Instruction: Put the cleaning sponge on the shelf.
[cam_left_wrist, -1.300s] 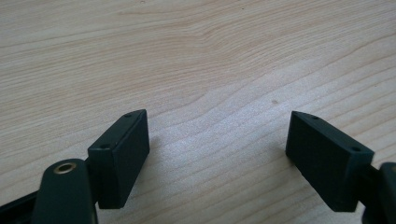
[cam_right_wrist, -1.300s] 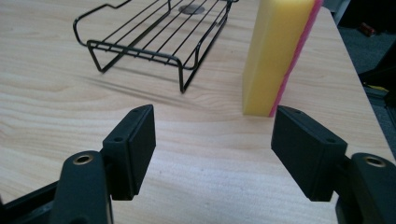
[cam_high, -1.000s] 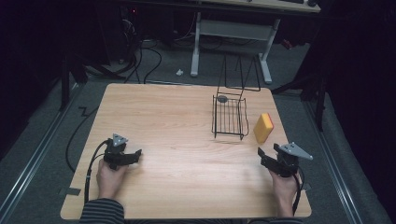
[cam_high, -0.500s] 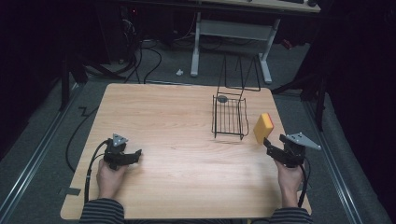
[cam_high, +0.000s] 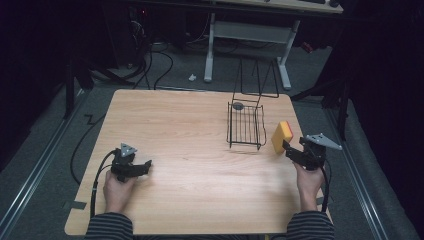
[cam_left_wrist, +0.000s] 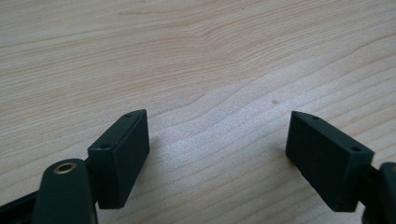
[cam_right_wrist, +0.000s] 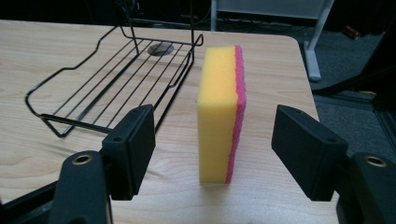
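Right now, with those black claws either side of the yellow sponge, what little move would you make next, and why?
Probably ease the right gripper a little further forward, then close it. The sponge stands on edge on the table beside the wire rack, lined up between the open jaws, with a gap showing on each side, so nothing grips it yet.

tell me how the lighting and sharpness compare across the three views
High view: dim and slightly soft, tabletop lit while the floor around falls into dark. Left gripper view: bright, even light, wood grain crisp, jaws casting soft shadows. Right gripper view: sponge and wire rack sharp and well lit, background dark.
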